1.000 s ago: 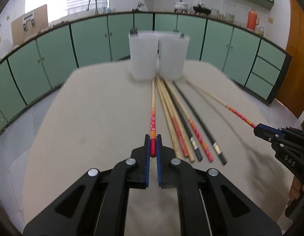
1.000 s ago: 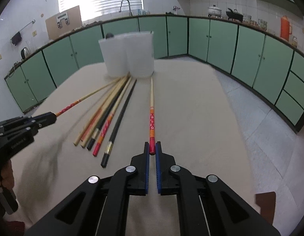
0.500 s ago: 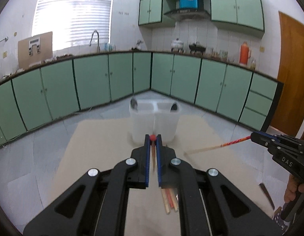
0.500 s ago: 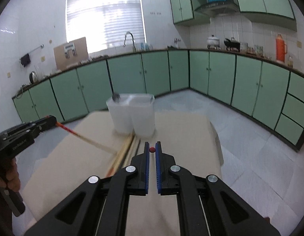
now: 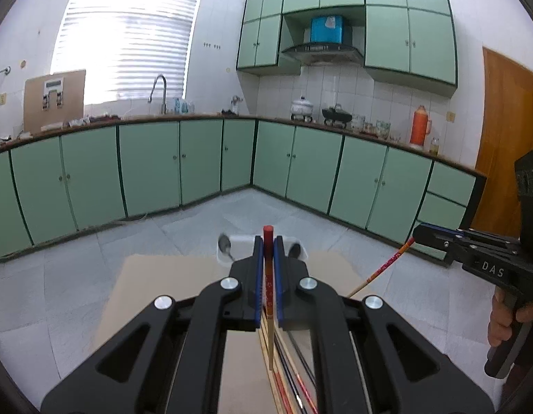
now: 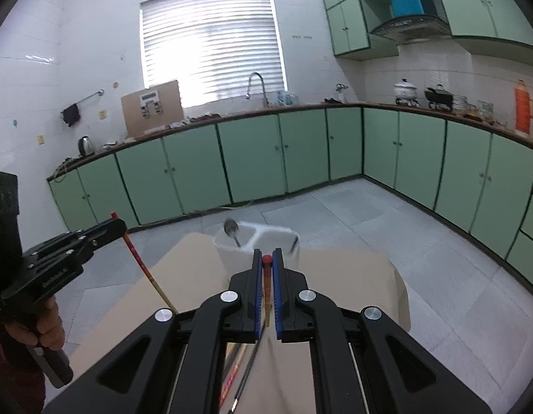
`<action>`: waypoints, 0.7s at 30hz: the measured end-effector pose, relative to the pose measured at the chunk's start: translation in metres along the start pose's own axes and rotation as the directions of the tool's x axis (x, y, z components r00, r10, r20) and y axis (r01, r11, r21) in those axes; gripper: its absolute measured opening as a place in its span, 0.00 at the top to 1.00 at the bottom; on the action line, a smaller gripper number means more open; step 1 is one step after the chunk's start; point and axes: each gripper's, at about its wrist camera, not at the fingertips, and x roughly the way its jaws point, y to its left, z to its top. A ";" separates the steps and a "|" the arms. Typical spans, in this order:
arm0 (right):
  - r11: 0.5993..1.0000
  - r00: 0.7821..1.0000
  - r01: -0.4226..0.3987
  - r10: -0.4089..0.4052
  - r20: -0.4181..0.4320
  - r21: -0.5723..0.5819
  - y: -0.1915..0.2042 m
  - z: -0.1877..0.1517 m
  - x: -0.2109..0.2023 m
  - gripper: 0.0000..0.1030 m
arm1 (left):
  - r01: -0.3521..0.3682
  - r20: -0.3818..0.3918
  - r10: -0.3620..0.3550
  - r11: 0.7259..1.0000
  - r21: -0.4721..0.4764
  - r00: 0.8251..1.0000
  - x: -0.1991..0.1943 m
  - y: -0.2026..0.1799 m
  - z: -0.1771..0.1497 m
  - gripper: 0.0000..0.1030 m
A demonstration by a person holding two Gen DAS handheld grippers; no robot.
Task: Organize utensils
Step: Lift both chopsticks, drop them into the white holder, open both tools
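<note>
At centre frame in the left wrist view, the left gripper (image 5: 268, 241) is clamped on a red-tipped chopstick (image 5: 268, 296), its red end poking up between the blue pads and its pale shaft hanging down toward the beige table (image 5: 170, 289); at right of that frame, the right gripper (image 5: 418, 234), gripped by a hand (image 5: 508, 314), pinches a second red-patterned chopstick (image 5: 384, 269) that slants down to the left. In the right wrist view, that second chopstick (image 6: 266, 276) sits nipped between narrow jaws at centre; just beyond stands the white two-compartment holder (image 6: 259, 241), a spoon (image 6: 232, 229) in its left compartment; more chopsticks (image 5: 294, 379) lie on the table at lower centre.
</note>
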 end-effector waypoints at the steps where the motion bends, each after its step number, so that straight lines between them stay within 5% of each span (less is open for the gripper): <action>1: 1.000 1.000 -0.012 0.012 0.009 0.001 -0.001 0.006 -0.001 0.94 | -0.002 0.015 0.002 1.000 0.004 1.000 0.000 0.000 0.006 0.95; 12: 0.998 0.996 0.023 -0.019 0.081 -0.050 -0.009 0.080 0.038 0.94 | -0.062 0.218 0.054 0.998 0.031 0.974 0.039 -0.007 0.084 0.95; 21: 0.998 0.998 0.044 -0.046 -0.044 -0.045 -0.021 0.069 0.118 0.94 | -0.099 0.139 0.095 0.995 0.024 0.986 0.119 0.009 0.074 0.95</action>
